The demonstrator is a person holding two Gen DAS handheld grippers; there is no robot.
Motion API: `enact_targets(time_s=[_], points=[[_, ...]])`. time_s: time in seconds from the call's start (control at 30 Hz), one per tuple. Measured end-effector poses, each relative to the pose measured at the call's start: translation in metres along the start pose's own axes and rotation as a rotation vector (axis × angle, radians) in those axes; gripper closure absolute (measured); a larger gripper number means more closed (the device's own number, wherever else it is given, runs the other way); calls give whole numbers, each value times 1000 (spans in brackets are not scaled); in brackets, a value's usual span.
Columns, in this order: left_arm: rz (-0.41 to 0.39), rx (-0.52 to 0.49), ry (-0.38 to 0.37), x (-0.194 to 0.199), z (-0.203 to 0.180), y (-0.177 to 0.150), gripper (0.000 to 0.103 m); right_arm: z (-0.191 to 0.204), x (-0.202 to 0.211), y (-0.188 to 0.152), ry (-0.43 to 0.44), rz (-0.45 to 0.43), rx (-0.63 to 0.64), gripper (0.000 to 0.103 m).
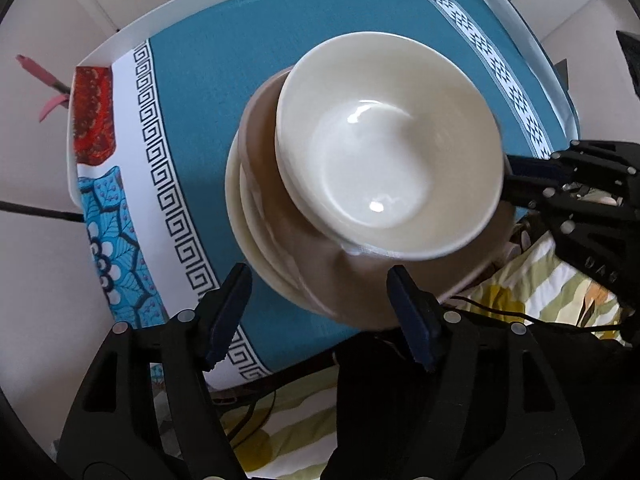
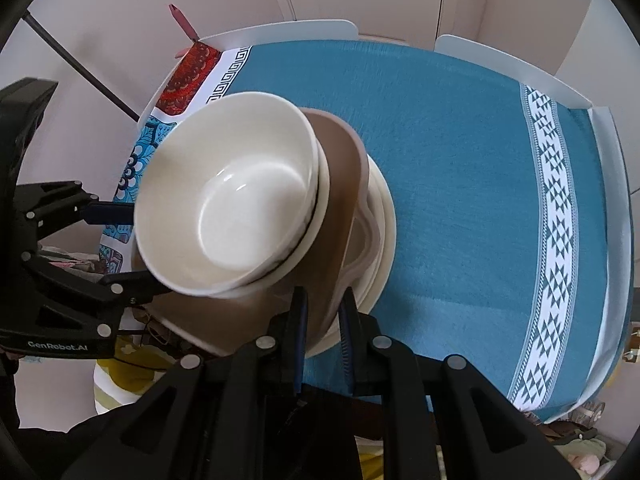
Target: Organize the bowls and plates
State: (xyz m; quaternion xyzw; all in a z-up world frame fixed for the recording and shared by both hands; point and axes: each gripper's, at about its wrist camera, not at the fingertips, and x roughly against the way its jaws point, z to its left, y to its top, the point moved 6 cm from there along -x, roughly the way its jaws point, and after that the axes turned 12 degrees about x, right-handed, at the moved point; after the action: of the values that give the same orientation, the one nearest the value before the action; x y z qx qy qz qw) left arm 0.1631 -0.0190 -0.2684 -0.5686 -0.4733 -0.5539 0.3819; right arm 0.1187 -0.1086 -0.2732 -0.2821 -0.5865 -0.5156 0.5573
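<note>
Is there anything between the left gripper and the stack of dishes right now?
Nothing visible. The left gripper is open, with the stack's brown plate right ahead. The right gripper is shut on that plate's rim, off to the side.

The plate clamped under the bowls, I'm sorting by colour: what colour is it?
Taupe brown plate, clearest in the right wrist view.

Probably a home, patterned tablecloth (image 1: 224,92), stacked bowls (image 1: 392,152)
</note>
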Motion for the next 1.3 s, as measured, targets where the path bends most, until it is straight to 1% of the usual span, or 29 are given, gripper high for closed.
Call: enact_targets(time_s=[0.13, 0.23, 0.3, 0.37, 0.43, 0.47, 0.5, 0.53, 0.57, 0.6, 0.63, 0.7, 0.77, 0.83, 0.9, 1.0, 1.1, 1.23, 1.3], points=[[-38, 21, -15, 16, -4, -12, 35, -2, 24, -7, -3, -38, -17, 89], [-106, 52, -29, 41, -9, -20, 35, 3, 47, -11, -6, -80, -20, 89], [-178, 77, -47, 66, -13, -25, 35, 7, 65, -14, -25, -116, -11, 89], [-294, 118, -59, 100, -18, -32, 35, 14, 90, -14, -53, -176, -5, 89], [-391, 149, -67, 127, -21, -36, 34, 17, 118, -17, -75, -247, -3, 89], [-464, 173, -72, 147, -24, -41, 33, 19, 133, -19, -89, -284, -3, 89], [-512, 187, -76, 160, -26, -43, 29, 20, 144, -20, -103, -314, -5, 86], [-555, 200, -78, 172, -27, -45, 24, 20, 160, -22, -122, -354, -7, 69], [-626, 215, -78, 190, -30, -50, 21, 20, 173, -26, -138, -387, -11, 36], [-671, 219, -76, 200, -32, -54, 12, 20, 185, -29, -152, -426, -17, 19], [-738, 222, -71, 214, -37, -60, 5, 20, 199, -32, -165, -469, -20, 0], [-846, 219, -51, 235, -45, -70, 0, 22, 222, -39, -206, -539, -17, 0], [-961, 212, -17, 254, -55, -83, 0, 23, 245, -48, -277, -611, -23, 0], [-1020, 210, 10, 263, -63, -93, 0, 23, 268, -58, -341, -683, -37, 0], [-1052, 218, 21, 269, -70, -103, 0, 24, 284, -68, -390, -745, -51, 0], [-1082, 212, 41, 274, -77, -116, 0, 28, 296, -79, -414, -788, -55, 0], [-1113, 224, 75, 280, -81, -126, 0, 29, 300, -87, -426, -800, -69, 0], [-1161, 231, 68, 292, -88, -142, 0, 29, 302, -94, -428, -812, -88, 0], [-1186, 231, 88, 299, -90, -149, 0, 30, 306, -97, -431, -822, -94, 0]])
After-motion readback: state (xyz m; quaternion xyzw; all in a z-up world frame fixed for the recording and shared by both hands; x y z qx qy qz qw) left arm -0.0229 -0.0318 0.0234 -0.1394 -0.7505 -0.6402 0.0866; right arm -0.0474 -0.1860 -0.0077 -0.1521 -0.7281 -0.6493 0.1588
